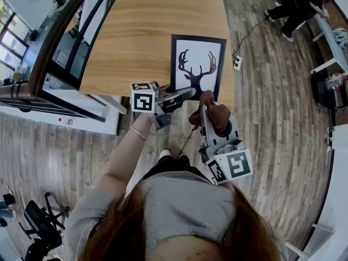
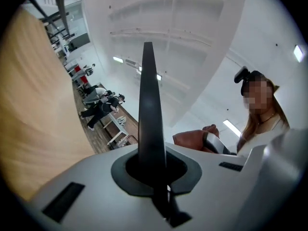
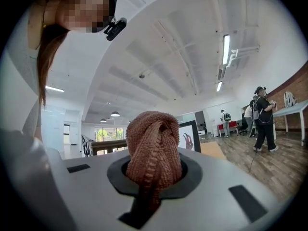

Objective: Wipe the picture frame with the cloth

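Note:
The picture frame [image 1: 197, 67], black-edged with a dark antler print on white, rests on the wooden table [image 1: 141, 31] near its front right corner. My right gripper [image 1: 206, 109] hovers just in front of that edge, shut on a bunched brown cloth [image 1: 215, 115]. In the right gripper view the cloth [image 3: 154, 146] fills the jaws and hides the fingertips, with the frame [image 3: 188, 136] behind it. My left gripper [image 1: 186, 93] is raised beside the frame's near left corner. Its jaws [image 2: 147, 52] are shut with nothing between them, and the cloth [image 2: 192, 139] shows to their right.
A dark railing and glass panels [image 1: 60, 48] run along the table's left side. A white power strip [image 1: 237, 63] with a cable lies on the wooden floor to the right. A person [image 1: 296, 7] stands at the far right near white tables [image 1: 331, 42]. A black chair [image 1: 38, 227] stands lower left.

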### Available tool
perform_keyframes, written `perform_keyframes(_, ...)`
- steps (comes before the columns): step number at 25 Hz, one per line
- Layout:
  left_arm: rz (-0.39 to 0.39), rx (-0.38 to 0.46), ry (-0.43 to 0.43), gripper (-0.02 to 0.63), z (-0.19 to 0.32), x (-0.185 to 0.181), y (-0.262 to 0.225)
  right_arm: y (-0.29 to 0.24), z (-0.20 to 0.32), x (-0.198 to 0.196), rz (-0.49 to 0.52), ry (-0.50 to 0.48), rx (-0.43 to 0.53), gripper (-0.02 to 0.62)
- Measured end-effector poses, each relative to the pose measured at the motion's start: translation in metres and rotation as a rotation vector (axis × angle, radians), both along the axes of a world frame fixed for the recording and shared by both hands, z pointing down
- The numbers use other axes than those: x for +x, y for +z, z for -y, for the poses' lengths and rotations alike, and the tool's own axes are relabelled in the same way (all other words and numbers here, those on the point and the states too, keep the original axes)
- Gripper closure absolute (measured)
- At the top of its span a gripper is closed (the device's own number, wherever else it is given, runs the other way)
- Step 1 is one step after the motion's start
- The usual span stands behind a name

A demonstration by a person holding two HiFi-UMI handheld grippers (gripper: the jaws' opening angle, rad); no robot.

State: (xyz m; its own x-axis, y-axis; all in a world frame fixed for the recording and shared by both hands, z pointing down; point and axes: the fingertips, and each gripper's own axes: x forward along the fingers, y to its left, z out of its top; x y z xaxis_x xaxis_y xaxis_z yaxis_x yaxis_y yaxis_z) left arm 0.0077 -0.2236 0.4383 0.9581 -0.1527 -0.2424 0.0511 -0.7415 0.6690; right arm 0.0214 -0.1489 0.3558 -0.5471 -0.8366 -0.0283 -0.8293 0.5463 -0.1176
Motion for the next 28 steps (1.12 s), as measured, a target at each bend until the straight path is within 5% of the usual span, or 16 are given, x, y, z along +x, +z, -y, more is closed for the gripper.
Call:
perform_keyframes(13,0.056,0.435,-0.002,0.586,-0.016,0.048,-0.148,-0.109,-0.026,0.025,0.004,-0.083,0.282,0.549)
perform_keyframes(19,0.086,0.469,0.009,0.586,-0.027,0.059,-0.163,-0.193,-0.036,0.012,-0.156,-0.139,0.548,0.551)
perform_keyframes(25,0.105,0.474,-0.003,0.586,-0.035,0.059,-0.165,-0.268,-0.016,-0.013,-0.362,-0.050,0.807,0.551)
perform_keyframes(28,0.100,0.489,-0.018,0.586,-0.043,0.060,-0.171,-0.272,0.002,-0.017,-0.492,0.019,0.847,0.549)
